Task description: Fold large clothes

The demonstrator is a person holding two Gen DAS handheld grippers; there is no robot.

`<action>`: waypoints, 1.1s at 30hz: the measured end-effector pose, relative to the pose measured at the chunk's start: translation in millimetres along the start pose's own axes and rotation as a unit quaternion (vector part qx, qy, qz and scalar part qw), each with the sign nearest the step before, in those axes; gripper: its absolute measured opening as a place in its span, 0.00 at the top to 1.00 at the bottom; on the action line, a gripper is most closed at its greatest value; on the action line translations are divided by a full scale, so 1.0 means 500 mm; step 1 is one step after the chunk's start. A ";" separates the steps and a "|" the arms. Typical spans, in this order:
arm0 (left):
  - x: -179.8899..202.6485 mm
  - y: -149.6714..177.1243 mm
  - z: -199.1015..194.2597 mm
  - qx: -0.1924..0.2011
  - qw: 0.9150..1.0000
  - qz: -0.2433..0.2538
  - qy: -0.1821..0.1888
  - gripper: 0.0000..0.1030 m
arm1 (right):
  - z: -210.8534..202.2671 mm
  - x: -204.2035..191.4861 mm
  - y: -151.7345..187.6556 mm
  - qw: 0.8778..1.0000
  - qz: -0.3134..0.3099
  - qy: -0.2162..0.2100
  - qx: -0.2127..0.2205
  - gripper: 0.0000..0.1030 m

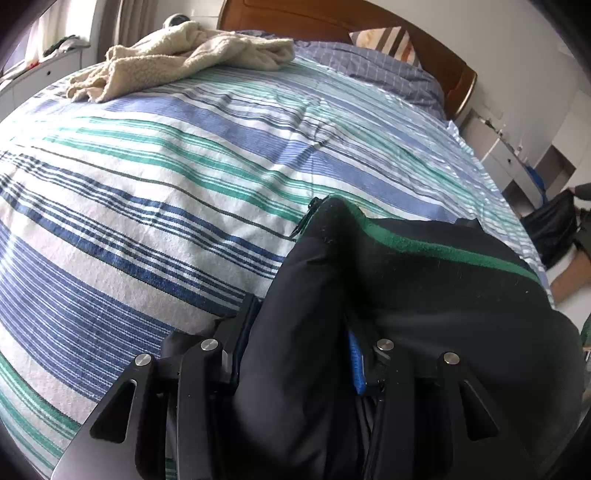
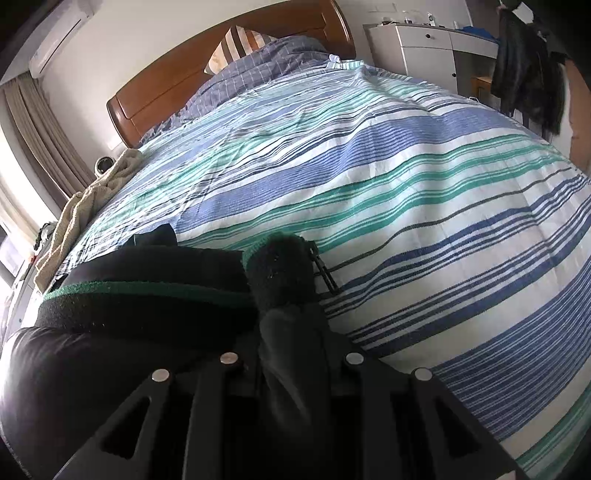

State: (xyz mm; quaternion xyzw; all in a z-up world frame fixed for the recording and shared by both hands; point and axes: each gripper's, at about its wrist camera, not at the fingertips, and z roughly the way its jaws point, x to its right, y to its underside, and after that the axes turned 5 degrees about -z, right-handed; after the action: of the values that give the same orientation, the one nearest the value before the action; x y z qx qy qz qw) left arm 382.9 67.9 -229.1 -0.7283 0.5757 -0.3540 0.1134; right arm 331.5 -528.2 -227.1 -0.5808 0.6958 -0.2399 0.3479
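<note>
**Black jacket pinched from both sides over a striped bed**

Left wrist view: left gripper [image 1: 299, 354] at lower centre, fingers closed on a fold of the black jacket [image 1: 406, 288], dark cloth bunched between them and spilling to the lower right of the frame. Green trim [image 1: 443, 251] running diagonally across the garment, zipper [image 1: 304, 214] at its upper edge. Striped bedspread [image 1: 166, 166] filling the middle and left. Cream fleece blanket [image 1: 177, 62] crumpled at upper left, wooden headboard [image 1: 332, 18] and a striped pillow [image 1: 391, 42] along the top.

Right wrist view: right gripper [image 2: 291, 354] at lower centre, fingers clamped on a bunched collar end of the same jacket [image 2: 129, 314], the rest stretching to the lower left. Green trim [image 2: 147, 288] across it, zipper [image 2: 325, 269] just right of the bunch. White dresser [image 2: 424, 48] at upper right, dark garment [image 2: 528, 66] hanging beside it.
</note>
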 end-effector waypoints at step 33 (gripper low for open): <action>0.201 0.018 -0.269 0.023 0.989 0.138 0.041 0.26 | -0.227 0.001 -0.034 0.947 0.104 -0.304 0.013 0.55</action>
State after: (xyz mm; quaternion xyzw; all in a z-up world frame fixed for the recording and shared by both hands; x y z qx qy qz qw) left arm 297.9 5.6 -98.0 -0.6237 0.6667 -0.3777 0.1543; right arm 255.6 -540.3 -141.7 -0.5459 0.6101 -0.0237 0.5738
